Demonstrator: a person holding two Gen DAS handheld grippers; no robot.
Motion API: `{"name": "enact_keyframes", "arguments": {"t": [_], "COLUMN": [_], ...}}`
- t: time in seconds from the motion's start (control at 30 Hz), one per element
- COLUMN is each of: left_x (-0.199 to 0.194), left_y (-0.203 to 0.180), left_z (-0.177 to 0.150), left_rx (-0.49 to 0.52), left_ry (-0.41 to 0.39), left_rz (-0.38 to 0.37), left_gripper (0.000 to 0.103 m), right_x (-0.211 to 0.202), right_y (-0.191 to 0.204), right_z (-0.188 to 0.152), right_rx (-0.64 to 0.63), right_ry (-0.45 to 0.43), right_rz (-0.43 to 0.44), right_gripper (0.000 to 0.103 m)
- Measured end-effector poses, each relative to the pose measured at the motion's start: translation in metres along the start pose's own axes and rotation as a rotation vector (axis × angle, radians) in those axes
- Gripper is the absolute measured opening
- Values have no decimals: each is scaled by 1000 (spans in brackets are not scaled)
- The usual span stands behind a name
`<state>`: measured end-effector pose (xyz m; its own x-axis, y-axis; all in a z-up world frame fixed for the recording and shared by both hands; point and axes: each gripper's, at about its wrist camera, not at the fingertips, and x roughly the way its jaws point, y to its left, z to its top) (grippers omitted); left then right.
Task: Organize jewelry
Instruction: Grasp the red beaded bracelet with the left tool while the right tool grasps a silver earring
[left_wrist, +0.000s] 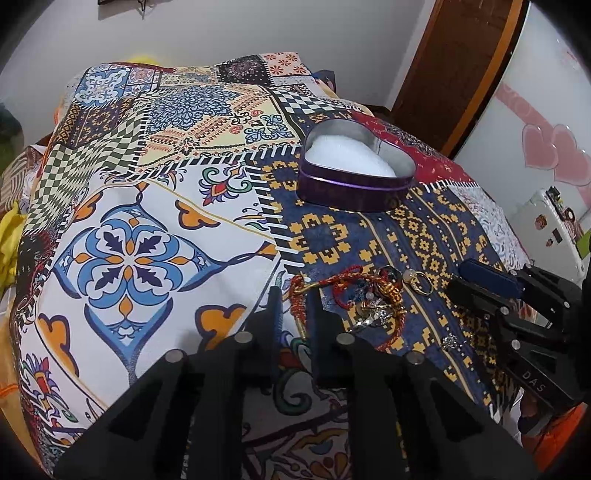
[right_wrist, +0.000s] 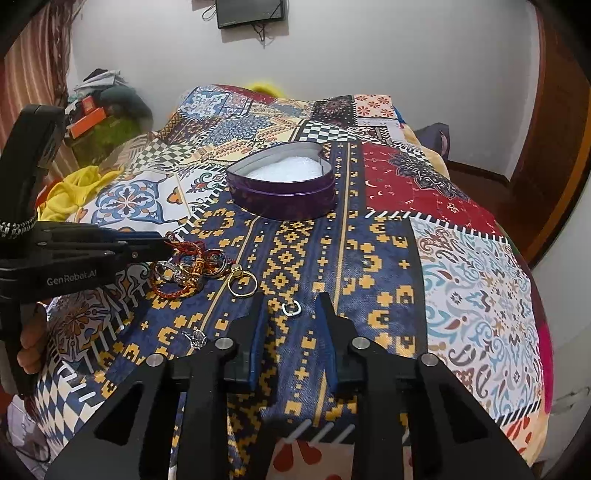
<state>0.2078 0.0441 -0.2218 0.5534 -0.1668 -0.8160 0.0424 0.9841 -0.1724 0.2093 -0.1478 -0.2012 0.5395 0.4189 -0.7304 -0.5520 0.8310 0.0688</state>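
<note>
A purple heart-shaped tin (left_wrist: 354, 173) with white padding stands open on the patchwork bedspread; it also shows in the right wrist view (right_wrist: 282, 192). A pile of jewelry (left_wrist: 373, 299) lies in front of it: red cord bracelets, rings and a gold ring (right_wrist: 242, 284). My left gripper (left_wrist: 293, 295) is open, its fingers on either side of the red and gold cord bracelet (left_wrist: 299, 295) at the pile's left edge. My right gripper (right_wrist: 291, 302) is open, with a small silver ring (right_wrist: 291, 309) on the cloth between its fingertips. A small silver charm (right_wrist: 195, 338) lies to the left.
The bedspread (right_wrist: 461, 258) covers a bed that drops off on the right and front. A wooden door (right_wrist: 554, 147) stands at right, clutter and yellow cloth (right_wrist: 74, 192) at left. The left gripper's body (right_wrist: 74, 254) reaches in beside the pile.
</note>
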Motion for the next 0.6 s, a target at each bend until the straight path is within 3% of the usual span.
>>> {"name": "enact_keyframes", "arguments": {"t": [0.17, 0.6], "left_x": [-1, -39], "left_y": [-1, -6], "left_z": [-1, 9], "left_rx": [8, 5], "left_ry": [-3, -83], "left_rz": [-2, -37], "left_gripper": [6, 6], "right_x": [2, -18], "right_y": [1, 2], "right_z": [1, 13], "right_rx": [-8, 9], "right_ry": [9, -33], "right_rz": [10, 11], "right_gripper": [10, 9]}}
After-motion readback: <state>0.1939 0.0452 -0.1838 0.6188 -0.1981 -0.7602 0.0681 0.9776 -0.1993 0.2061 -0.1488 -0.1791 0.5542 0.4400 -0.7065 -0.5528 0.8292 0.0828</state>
